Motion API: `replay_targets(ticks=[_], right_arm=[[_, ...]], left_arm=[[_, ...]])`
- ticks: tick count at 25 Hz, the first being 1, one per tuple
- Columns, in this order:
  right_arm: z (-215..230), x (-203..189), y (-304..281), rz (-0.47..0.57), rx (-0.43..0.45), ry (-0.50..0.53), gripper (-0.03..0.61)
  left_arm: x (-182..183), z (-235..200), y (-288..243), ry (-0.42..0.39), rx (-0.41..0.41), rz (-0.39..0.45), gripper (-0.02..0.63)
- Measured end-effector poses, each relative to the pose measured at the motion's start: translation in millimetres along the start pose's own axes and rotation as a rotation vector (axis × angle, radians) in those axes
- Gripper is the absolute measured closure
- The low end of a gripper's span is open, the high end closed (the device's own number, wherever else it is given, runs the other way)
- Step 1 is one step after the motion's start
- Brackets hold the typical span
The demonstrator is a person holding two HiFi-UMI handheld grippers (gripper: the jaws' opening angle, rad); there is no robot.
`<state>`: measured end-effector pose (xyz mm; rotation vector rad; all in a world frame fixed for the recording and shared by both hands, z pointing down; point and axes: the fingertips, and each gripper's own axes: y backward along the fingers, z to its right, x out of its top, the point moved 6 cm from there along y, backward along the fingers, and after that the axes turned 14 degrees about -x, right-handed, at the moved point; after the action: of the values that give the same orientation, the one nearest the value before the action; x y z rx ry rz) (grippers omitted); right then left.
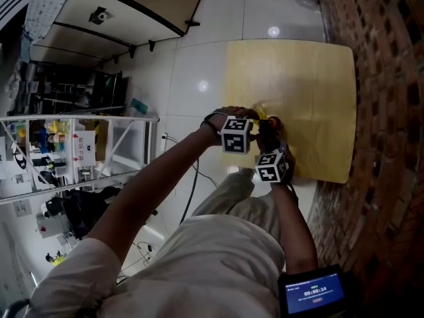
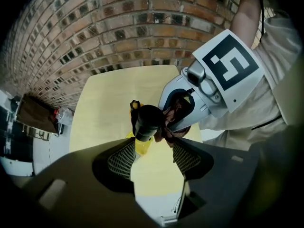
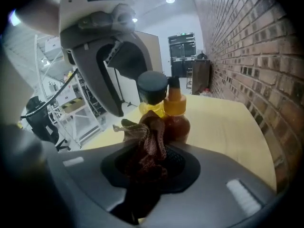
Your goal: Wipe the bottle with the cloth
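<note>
On my feeds, the left hand-held gripper [image 2: 154, 146] points steeply down over the tabletop [image 1: 318, 98] with its jaws standing apart. The black-capped bottle [image 2: 148, 122] stands upright just ahead of those jaws, closer to the left pad; bare tabletop shows between the bottle and the other pad, so I read no grip on it. Its body below the cap is yellow.

The right hand-held gripper [image 3: 151, 153] is clamped on the cloth [image 3: 145, 146], a dark red-brown patterned rag bunched between its jaws, with a loose fold sticking up above them. From the left gripper view, the cloth sits right against the side of the black cap; I cannot tell whether it actually touches.

In the right gripper view I see a second bottle [image 3: 175, 113], reddish with an orange cap, upright and just beside the black-capped one, on the side nearer the brick wall [image 3: 247, 56]. Both bottles stand near the tabletop's edge closest to the person.

In the head view, the two marker cubes [image 1: 236, 134] sit close together over that same edge, and both forearms reach in toward the bottles.
</note>
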<state>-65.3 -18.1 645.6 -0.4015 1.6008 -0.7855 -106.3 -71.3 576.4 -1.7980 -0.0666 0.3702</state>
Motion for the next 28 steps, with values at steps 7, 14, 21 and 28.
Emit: replay_targets(ticks=[7,14,21,28], right_arm=[[-5.1,-22.7,-34.8,-0.137,0.002,-0.106,0.492],[-0.4,-40.4,-47.9,-0.284,0.093,-0.301,0.492],[6.8,-72.0,-2.5,-0.273,0.137,-0.292,0.492],[18.7,-85.5,26.2,-0.252,0.124,-0.329,0.491]], left_arm=[[-4.7,-0.2,-7.7,0.036,0.010,0.035,0.348],[0.5,1.0,-1.4,-0.006,0.100,0.014,0.348],[16.4,4.6,-13.3,-0.054,0.205,-0.064,0.350],[13.6,-3.2,-26.8,0.029,0.285,-0.071,0.410]])
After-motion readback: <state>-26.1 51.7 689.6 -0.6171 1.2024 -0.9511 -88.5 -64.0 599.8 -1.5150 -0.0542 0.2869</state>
